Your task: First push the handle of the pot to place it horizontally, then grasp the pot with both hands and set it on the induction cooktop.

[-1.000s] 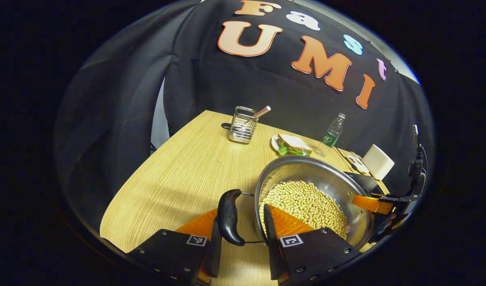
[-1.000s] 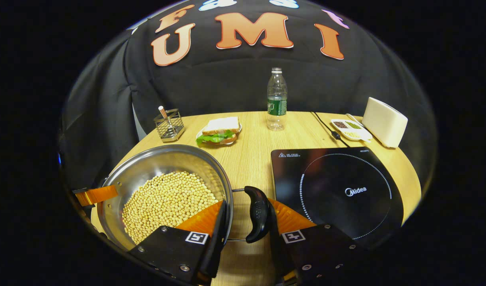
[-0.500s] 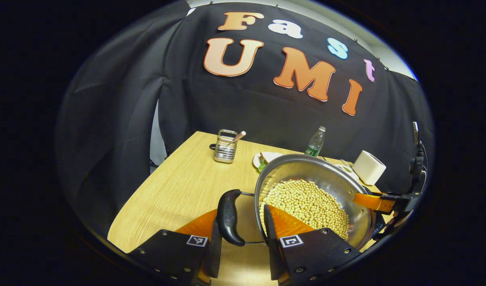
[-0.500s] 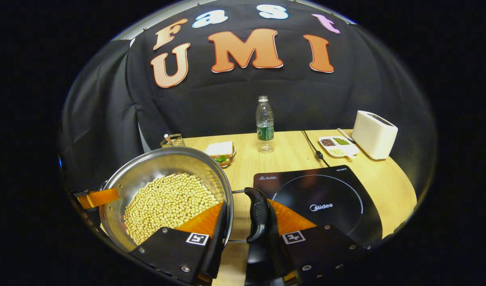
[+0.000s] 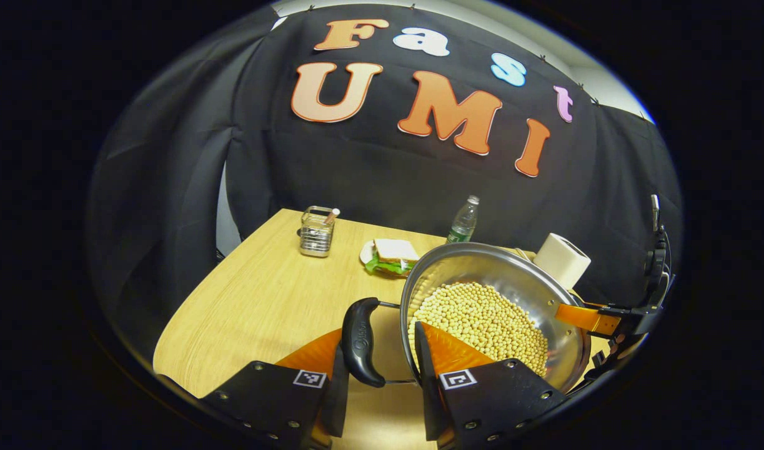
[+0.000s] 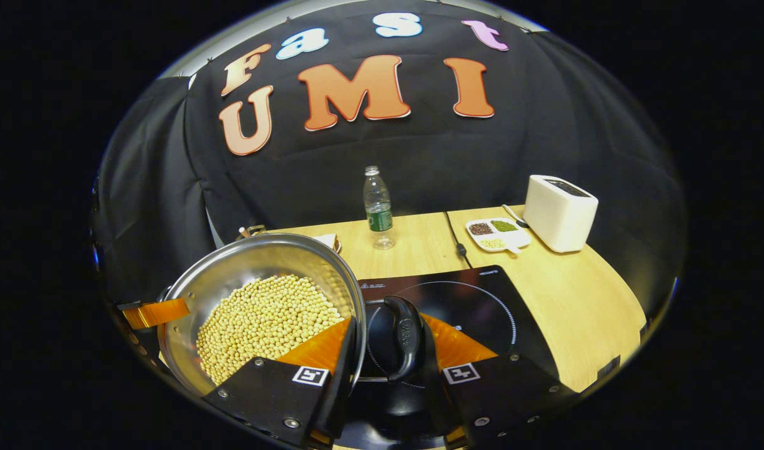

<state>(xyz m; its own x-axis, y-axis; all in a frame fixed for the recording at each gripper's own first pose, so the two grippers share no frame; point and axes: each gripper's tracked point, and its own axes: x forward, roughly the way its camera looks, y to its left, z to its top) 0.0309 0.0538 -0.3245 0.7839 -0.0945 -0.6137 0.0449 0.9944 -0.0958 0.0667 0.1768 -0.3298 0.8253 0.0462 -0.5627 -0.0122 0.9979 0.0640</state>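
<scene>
I am carrying the one pot (image 6: 263, 294) of soybeans (image 6: 266, 319) toward the single induction cooktop (image 6: 469, 306), my left gripper (image 5: 375, 375) clamped across its left handle (image 5: 360, 340) and rim, my right gripper (image 6: 388, 369) clamped across the right handle (image 6: 406, 337). The pot is hanging above the cooktop's near-left edge; next I am judging it needs sliding over the ring and lowering level.

Item count: 1 pot (image 6: 257, 262) w/ soybeans (image 6: 266, 319), qty too many to count; 2 black handles (image 5: 360, 342); 1 induction cooktop (image 6: 481, 297); 1 water bottle (image 6: 377, 208); 1 sandwich (image 5: 391, 255) on 1 plate; 1 wire holder (image 5: 316, 232); 1 white toaster (image 6: 560, 212); 1 divided dish (image 6: 497, 232), 3 sections; 2 grippers (image 5: 375, 375).
</scene>
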